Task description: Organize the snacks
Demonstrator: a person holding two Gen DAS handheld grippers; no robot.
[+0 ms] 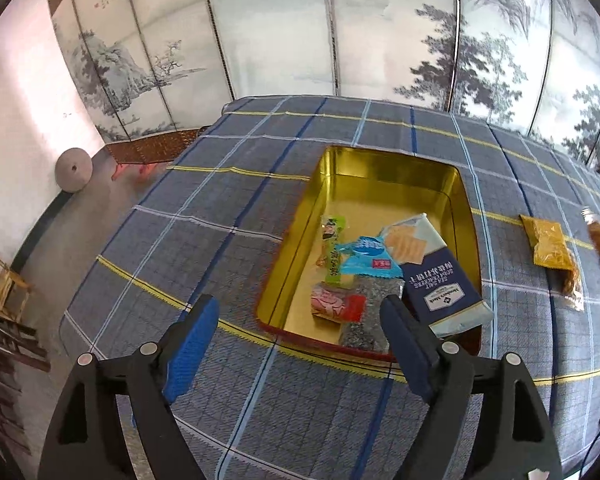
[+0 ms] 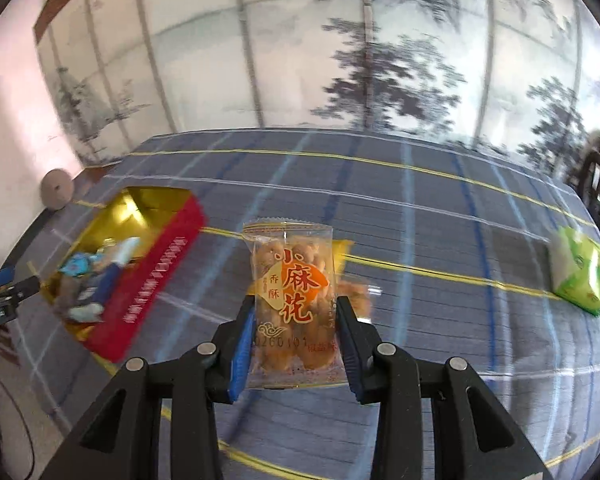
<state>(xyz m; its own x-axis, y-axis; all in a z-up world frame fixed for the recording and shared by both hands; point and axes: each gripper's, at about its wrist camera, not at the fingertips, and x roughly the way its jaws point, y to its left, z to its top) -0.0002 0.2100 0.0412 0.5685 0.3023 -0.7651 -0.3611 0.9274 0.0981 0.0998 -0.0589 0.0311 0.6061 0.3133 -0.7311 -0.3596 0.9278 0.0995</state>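
Observation:
A gold-lined tin (image 1: 380, 164) with a red outer wall (image 2: 160, 264) lies open on the checked tablecloth. In it lie a navy cracker pack (image 1: 440, 280), a light blue packet (image 1: 364, 258), a green stick (image 1: 334, 248), a pink and red packet (image 1: 332, 306) and a grey speckled packet (image 1: 370, 320). My left gripper (image 1: 300, 308) hangs open above the tin's near edge, with nothing held. My right gripper (image 2: 296, 304) is shut on a clear packet of fried dough twists (image 2: 292, 280), lifted off the cloth to the right of the tin.
A yellow packet (image 1: 548, 244) and another clear packet of twists (image 1: 572, 284) lie on the cloth right of the tin. A green and white packet (image 2: 584, 276) lies at the far right. A painted folding screen (image 1: 300, 32) stands behind the table; wooden chairs (image 1: 4, 288) stand at left.

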